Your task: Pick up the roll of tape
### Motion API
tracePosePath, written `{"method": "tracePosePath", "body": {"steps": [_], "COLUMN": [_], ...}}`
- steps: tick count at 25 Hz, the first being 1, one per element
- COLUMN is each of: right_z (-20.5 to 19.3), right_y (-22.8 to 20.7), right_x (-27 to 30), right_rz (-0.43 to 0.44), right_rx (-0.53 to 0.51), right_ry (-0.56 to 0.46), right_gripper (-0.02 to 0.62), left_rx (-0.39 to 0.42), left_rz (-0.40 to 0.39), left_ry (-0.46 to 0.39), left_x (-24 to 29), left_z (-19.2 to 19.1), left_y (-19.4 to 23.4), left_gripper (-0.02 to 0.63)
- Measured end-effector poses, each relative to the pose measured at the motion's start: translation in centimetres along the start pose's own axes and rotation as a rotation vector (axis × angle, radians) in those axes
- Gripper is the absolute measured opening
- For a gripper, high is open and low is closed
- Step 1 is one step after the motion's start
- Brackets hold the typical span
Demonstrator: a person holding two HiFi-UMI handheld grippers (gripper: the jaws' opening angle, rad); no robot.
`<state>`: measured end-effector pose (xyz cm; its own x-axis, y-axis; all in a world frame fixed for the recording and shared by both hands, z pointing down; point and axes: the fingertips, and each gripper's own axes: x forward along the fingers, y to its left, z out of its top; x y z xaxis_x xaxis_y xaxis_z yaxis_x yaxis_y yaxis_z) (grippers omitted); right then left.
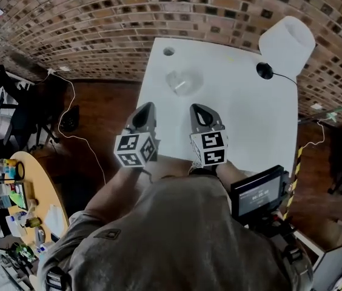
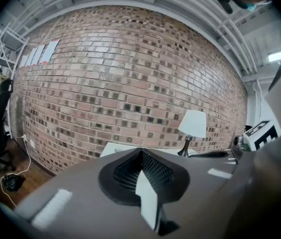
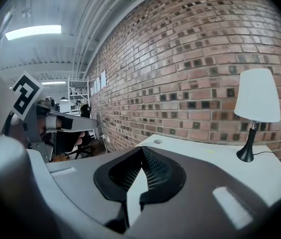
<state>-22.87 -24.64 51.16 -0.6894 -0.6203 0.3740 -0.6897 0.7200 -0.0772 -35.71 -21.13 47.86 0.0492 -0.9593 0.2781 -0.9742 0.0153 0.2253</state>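
Note:
A clear, see-through roll of tape (image 1: 184, 82) lies on the white table (image 1: 250, 120), toward its far middle. My left gripper (image 1: 148, 106) and right gripper (image 1: 196, 107) hover side by side over the table's near edge, both pointing at the roll and still short of it. Each has its jaws together with nothing between them. In the left gripper view the left gripper (image 2: 140, 151) hides the roll behind its own body. The right gripper view shows the same: the right gripper (image 3: 141, 148) blocks the roll, with the table (image 3: 215, 153) stretching beyond.
A white-shaded lamp (image 1: 286, 44) with a black base (image 1: 264, 70) stands at the table's far right corner, close to the brick wall. A round cable hole (image 1: 168, 51) sits at the far left. A cluttered round wooden table (image 1: 34, 187) and an office chair (image 1: 13, 96) stand to the left.

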Motion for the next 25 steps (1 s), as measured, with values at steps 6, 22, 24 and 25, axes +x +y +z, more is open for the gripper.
{"method": "tracePosePath", "body": {"steps": [6,22,24,25], "right_z": [-0.8,-3.8,-4.3,-4.5], "right_y": [-1.3,-0.9,-0.9,-0.9], "right_x": [3.1,11.8,12.8,13.3], "right_rz": [0.036,0.074,0.071,0.07], "right_rx": [0.004,-0.119,-0.136,-0.14], "right_ry": [0.036,0.164,0.183,0.193], "right_gripper": [0.012,0.334,0.364,0.371], "left_rx": [-0.007,-0.053,-0.06,-0.063], "left_rz": [0.039,0.044,0.049,0.051], "left_ry": [0.043,0.172,0.187,0.193], "left_x": [2.2,4.4,4.4,4.4], "left_z": [-0.8,-4.4,-4.8,-4.9], "left_y": [0.9,6.4,7.3,7.7], "left_gripper": [0.002,0.002,0.002,0.002]}}
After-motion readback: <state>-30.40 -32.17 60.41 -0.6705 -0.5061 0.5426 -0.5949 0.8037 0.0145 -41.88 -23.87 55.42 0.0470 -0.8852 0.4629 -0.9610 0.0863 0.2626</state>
